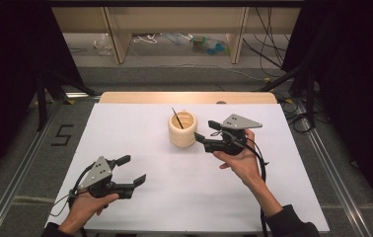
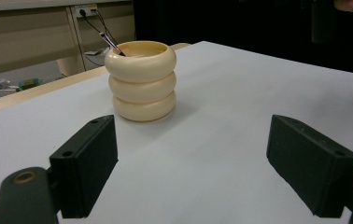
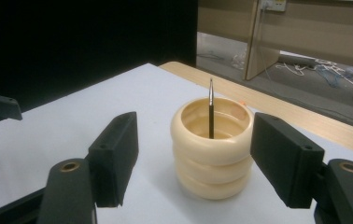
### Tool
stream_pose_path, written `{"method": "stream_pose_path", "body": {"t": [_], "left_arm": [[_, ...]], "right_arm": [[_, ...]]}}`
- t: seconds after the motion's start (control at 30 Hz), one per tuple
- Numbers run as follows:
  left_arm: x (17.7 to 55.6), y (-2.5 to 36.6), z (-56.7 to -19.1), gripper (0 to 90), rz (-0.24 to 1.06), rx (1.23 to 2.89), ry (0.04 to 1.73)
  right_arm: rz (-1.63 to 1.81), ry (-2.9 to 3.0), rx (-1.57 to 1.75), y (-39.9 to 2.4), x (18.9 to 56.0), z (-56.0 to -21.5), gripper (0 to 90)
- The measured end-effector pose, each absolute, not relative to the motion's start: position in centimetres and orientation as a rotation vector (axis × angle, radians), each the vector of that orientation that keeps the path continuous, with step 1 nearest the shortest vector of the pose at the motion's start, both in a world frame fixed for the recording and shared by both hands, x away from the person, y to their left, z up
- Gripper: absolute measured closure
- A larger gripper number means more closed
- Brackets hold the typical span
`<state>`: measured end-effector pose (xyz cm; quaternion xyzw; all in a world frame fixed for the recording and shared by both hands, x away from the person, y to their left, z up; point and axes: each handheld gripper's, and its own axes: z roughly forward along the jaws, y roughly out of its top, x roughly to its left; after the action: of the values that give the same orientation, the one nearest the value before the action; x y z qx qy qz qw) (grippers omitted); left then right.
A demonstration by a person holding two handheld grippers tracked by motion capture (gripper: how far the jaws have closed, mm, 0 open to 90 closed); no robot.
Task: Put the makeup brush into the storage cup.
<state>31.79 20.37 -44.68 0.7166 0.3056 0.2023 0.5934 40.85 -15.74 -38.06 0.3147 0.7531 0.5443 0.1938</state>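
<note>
**Ribbed holder dead ahead of my right fingers**

My right gripper (image 1: 208, 132) spread wide, holding nothing; cream ribbed pen holder (image 3: 212, 147) just beyond, framed between the fingers (image 3: 114, 156), at counter (image 1: 140, 123) centre-back; thin dark brush (image 3: 210, 109) standing in it, axis near upright, slightly leaning. My left gripper (image 1: 131, 171) open too, empty, well short of the holder; right is nearer, I judge. Holder smooth, matte, three stacked rings; counter plain white.
</note>
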Motion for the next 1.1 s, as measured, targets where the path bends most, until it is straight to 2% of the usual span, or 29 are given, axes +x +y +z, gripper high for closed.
{"method": "stream_pose_path", "body": {"t": [0.27, 0.33, 0.5, 0.77, 1.1], "left_arm": [[31.8, 20.4, -44.7, 16.3, 0.472, 1.663, 0.709], [31.9, 20.8, -44.6, 16.4, 0.494, 1.721, 0.686], [31.9, 20.8, -44.6, 16.3, 0.494, 1.723, 0.685], [31.9, 20.8, -44.6, 16.3, 0.493, 1.723, 0.688], [31.9, 20.8, -44.6, 16.4, 0.493, 1.721, 0.686]], "right_arm": [[1.562, 2.093, 0.878, -16.2, 40.0, -38.4, 31.0], [1.563, 2.105, 0.891, -16.4, 39.7, -38.5, 31.0], [1.576, 2.107, 0.901, -17.0, 39.0, -38.9, 28.4], [1.562, 2.076, 0.928, -17.8, 38.1, -39.3, 16.2], [1.584, 2.084, 0.885, -18.3, 36.8, -39.5, 15.5]]}}
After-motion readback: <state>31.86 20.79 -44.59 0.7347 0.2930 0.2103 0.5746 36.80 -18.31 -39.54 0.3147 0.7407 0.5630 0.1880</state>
